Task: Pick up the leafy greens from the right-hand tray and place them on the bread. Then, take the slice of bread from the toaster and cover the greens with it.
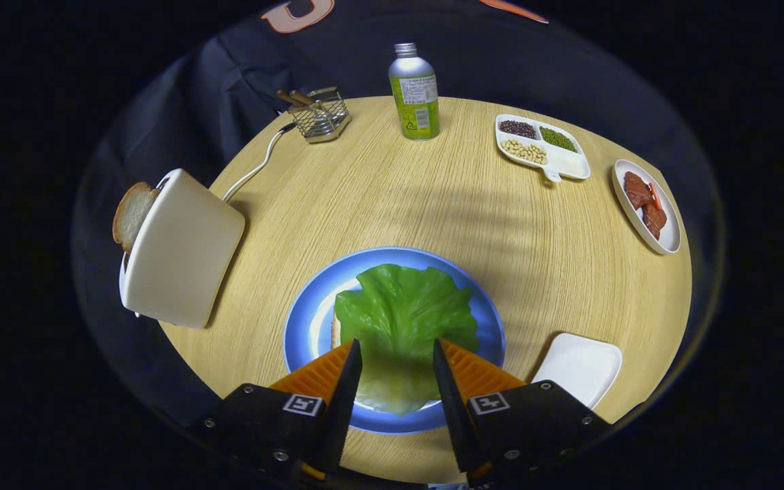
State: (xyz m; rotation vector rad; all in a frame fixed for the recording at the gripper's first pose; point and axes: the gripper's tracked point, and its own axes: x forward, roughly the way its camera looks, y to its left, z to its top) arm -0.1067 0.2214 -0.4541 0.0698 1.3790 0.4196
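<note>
Standing over the round wooden table (433, 204), I start at the left, at about nine o'clock on it, where a cream toaster (184, 252) sits at the table's edge with a slice of bread (132, 214) poking out of its far side, crust showing; a white cord (256, 167) runs from it up toward eleven o'clock, where a small wire basket (324, 116) holds a couple of brown sticks; at twelve o'clock stands a silver bottle with a green label (414, 92), upright and well apart from everything else; nearer me, around six o'clock, is the blue plate (303, 320), and on it the leafy greens (402, 320) lie spread flat over a piece of bread, of which just a pale sliver (335, 330) peeks out at the leaf's left side; the gripper (397, 354) hangs over the near part of that plate with its fingers held moderately apart, the pale stem end of the leaf showing in the gap between them, and neither finger appears to press on it, though I cannot tell how high above it they are; to the right of the fingers, at about four o'clock, a white square tray (582, 364) lies bare; farther round, at one o'clock, a white divided dish (572, 163) holds dark red beans, green beans and pale yellow beans in separate compartments; at two to three o'clock, near the edge, an oval white dish (667, 235) carries several reddish-brown slices.
</note>
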